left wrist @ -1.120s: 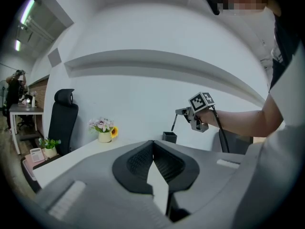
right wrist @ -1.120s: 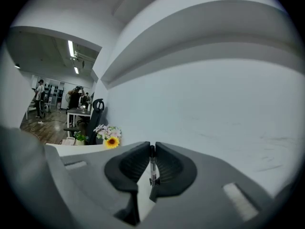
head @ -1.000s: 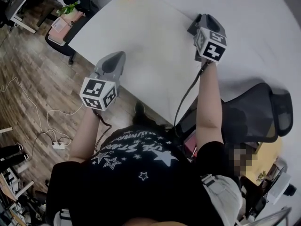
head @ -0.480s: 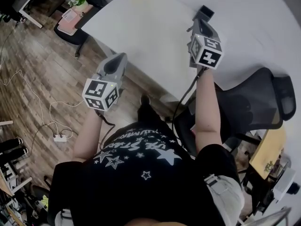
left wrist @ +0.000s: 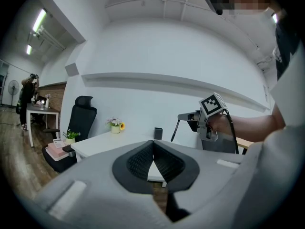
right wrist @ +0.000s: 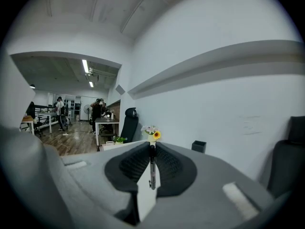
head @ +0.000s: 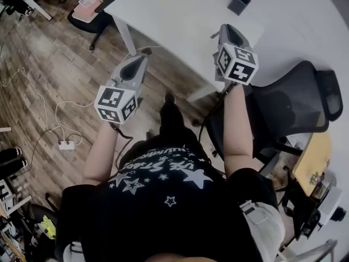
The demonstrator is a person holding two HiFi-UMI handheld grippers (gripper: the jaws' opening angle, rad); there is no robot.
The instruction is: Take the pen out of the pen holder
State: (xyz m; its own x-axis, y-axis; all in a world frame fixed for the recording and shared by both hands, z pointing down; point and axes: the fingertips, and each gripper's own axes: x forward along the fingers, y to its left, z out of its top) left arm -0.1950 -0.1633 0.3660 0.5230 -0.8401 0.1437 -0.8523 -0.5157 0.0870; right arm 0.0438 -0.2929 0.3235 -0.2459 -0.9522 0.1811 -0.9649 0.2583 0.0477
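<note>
A thin dark pen (right wrist: pixel 152 168) stands upright between the pads of my right gripper (right wrist: pixel 152 149), which is shut on it. In the left gripper view the pen (left wrist: pixel 174 130) hangs down from the right gripper (left wrist: pixel 182 117). The black square pen holder (head: pixel 239 3) sits on the white table (head: pixel 180 21), a little beyond the right gripper (head: pixel 222 29); it also shows as pen holder (right wrist: pixel 198 146) and pen holder (left wrist: pixel 158 133). My left gripper (head: pixel 143 57) hovers over the wooden floor, off the table's near edge, and in its own view the left gripper (left wrist: pixel 153 143) is shut on nothing.
A black office chair (head: pixel 289 108) stands right of me. Another black chair (left wrist: pixel 82 118) and a pink box (head: pixel 87 4) are at the table's far left end. A small flower pot (right wrist: pixel 152 135) sits on the table. Cables and a power strip (head: pixel 66 144) lie on the floor.
Both grippers have drawn back from the table toward me. The right one, with the pen, was over the tabletop by the holder; it now hangs near the table's edge, the holder uncovered behind it.
</note>
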